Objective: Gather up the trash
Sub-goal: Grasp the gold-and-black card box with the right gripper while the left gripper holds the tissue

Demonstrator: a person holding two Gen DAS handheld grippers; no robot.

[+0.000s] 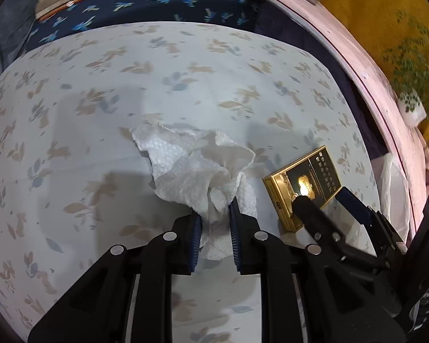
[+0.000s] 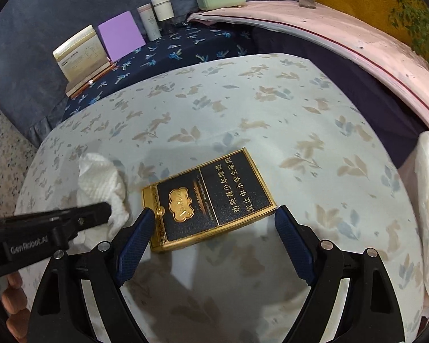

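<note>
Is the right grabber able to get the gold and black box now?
Probably yes. The right gripper is open, its fingers on either side of the cigarette box, which lies flat on the cloth. Nothing sits between them. The left gripper is busy pinching the tissue.

On the worktop [image 2: 243,120] we find the crumpled tissue [image 1: 197,168] to the left and the cigarette pack [image 2: 211,197] just beside it on the right, lying flat. Our left gripper [image 1: 214,223] sits at the tissue's near end, pinching a fold of it; our right gripper [image 2: 214,228] straddles the pack's near end, one finger on either side. Behind the worktop lies a lower surface carrying a booklet [image 2: 80,54], a card [image 2: 120,35] and two jars [image 2: 156,14]. A bag [image 2: 426,200] hangs off the worktop's right edge.
</note>
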